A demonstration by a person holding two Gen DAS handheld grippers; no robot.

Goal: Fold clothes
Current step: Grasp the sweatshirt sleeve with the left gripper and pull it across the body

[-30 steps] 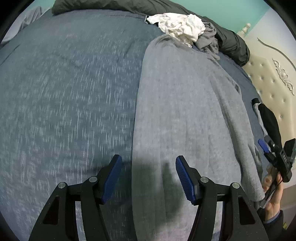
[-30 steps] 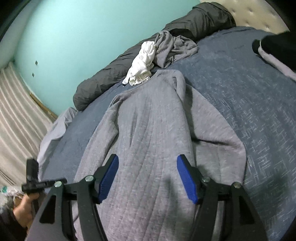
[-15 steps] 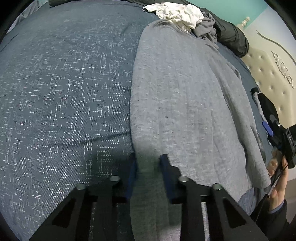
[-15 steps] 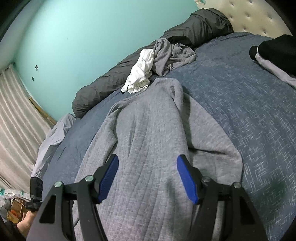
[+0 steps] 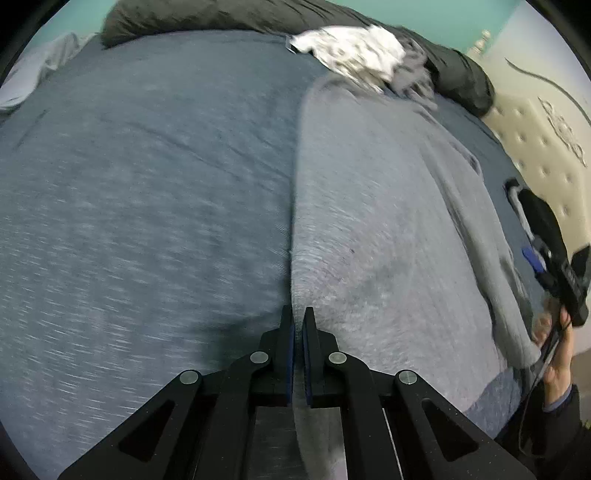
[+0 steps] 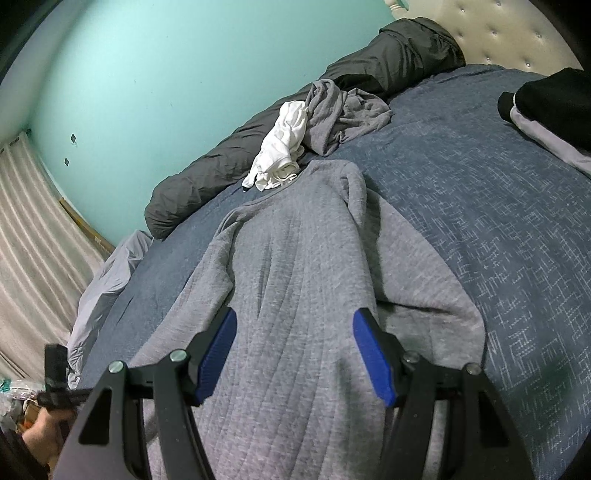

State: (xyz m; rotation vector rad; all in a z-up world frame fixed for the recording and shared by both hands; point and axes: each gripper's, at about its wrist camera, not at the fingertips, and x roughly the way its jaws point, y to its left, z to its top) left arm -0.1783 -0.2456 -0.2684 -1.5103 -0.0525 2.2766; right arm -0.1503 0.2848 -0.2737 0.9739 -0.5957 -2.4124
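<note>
A light grey sweatshirt (image 6: pixel 295 280) lies spread lengthwise on the bed (image 6: pixel 498 240), its neck end far and its hem end near. The knit is thick and soft, with faint ribbed lines running along its length and a heathered fleck. One long sleeve (image 5: pixel 480 236) lies folded along its right side in the left wrist view; that view is smeared by motion blur. In the right wrist view shallow creases run down the middle and a broad flap of the fabric spreads out to the right.

The left hand-held gripper (image 5: pixel 298 325) has just been closing and now pinches the left edge of the sweatshirt near its hem, blue pads almost together with the grey cloth between them. The right hand-held gripper (image 6: pixel 295 354) stands wide above the near part of the garment, its ribbed blue pads (image 6: pixel 373 358) apart and pressing on nothing.

The bed cover is dark blue-grey with a pale woven crosshatch pattern. At the far end lie a crumpled white garment (image 6: pixel 282 147) and a rumpled grey one (image 6: pixel 340 114), both touching a long dark grey rolled duvet (image 6: pixel 295 125) against the turquoise wall (image 6: pixel 166 74). A tufted cream headboard (image 6: pixel 509 33) curves on the right, with a folded black item (image 6: pixel 550 99) on a pale one near it. Striped beige curtains (image 6: pixel 29 251) hang at left.
</note>
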